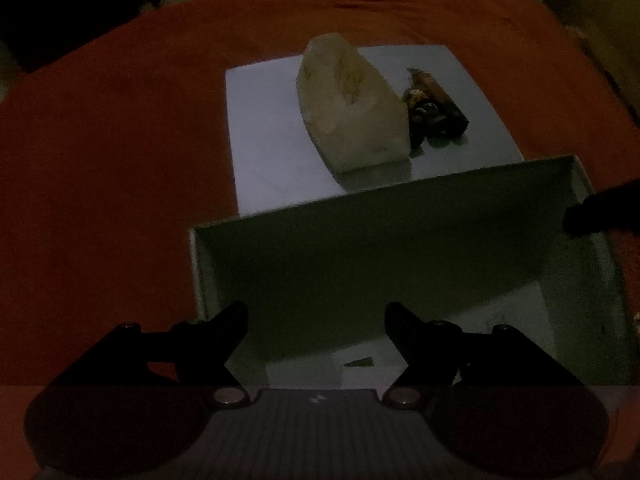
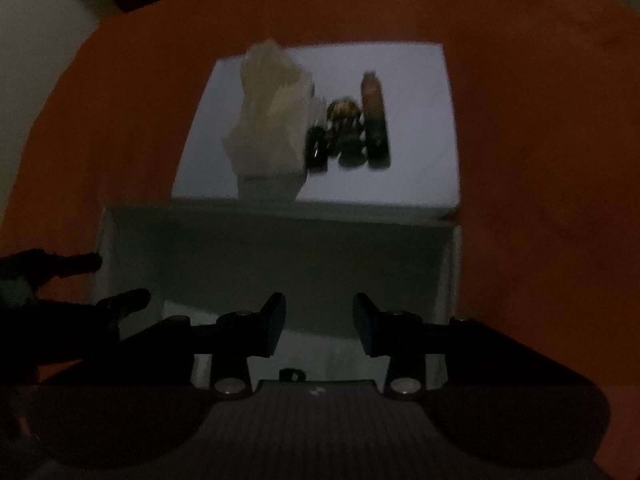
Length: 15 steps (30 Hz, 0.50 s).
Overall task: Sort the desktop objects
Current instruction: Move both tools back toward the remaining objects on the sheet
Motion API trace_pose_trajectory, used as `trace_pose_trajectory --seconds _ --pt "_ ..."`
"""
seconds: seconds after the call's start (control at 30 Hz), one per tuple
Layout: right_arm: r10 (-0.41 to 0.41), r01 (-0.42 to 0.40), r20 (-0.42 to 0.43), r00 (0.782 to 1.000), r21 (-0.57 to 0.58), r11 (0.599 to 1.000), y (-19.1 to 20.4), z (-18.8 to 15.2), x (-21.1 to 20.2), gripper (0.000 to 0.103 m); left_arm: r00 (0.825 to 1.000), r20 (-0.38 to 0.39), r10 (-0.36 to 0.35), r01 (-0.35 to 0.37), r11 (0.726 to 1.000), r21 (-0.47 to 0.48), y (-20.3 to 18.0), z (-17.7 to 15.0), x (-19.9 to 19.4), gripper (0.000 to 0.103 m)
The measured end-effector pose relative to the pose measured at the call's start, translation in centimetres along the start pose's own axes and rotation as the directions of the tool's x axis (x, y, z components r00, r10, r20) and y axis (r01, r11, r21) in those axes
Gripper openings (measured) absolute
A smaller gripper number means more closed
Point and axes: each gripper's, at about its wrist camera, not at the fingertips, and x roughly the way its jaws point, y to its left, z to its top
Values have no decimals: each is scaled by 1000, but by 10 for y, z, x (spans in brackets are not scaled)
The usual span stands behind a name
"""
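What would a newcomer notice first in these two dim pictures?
The big pale, crumpled bag-like lump stands out on the white flat board, upon the orange-red cloth. Small dark objects lie just right of it. Nearer, both open grippers, left and right, hang over an open white box.

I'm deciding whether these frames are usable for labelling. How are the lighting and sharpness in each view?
Left wrist view: very dim, but the pale lump on the white sheet stays fairly sharp; the open box lies in deep shadow and straight edges bow from the fisheye. Right wrist view: equally dark and smeared by motion blur, so the dark items beside the lump cannot be identified.
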Motion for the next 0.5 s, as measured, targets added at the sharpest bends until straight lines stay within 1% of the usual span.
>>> trace_pose_trajectory --seconds 0.03,0.07,0.2,0.27,0.33,0.5 --pt "-2 2 10 1000 0 1000 -2 4 -5 42 1000 4 -2 2 1000 7 1 4 -4 79" --pt "-4 4 21 1000 0 1000 -3 8 -9 43 1000 8 -4 4 1000 14 2 7 -8 80" --pt "-8 8 59 998 -3 1000 -6 25 -23 45 999 39 -6 4 999 41 1 29 -19 80" --pt "-10 10 75 997 -2 1000 -7 34 -27 47 998 62 1 -3 999 41 -1 40 -21 84" --pt "-9 9 86 996 1 1000 -6 43 -32 50 997 78 -5 2 999 34 -3 51 -22 84" --pt "35 -38 129 991 24 999 -9 68 -37 51 993 109 -38 36 999 18 -1 73 -17 84"
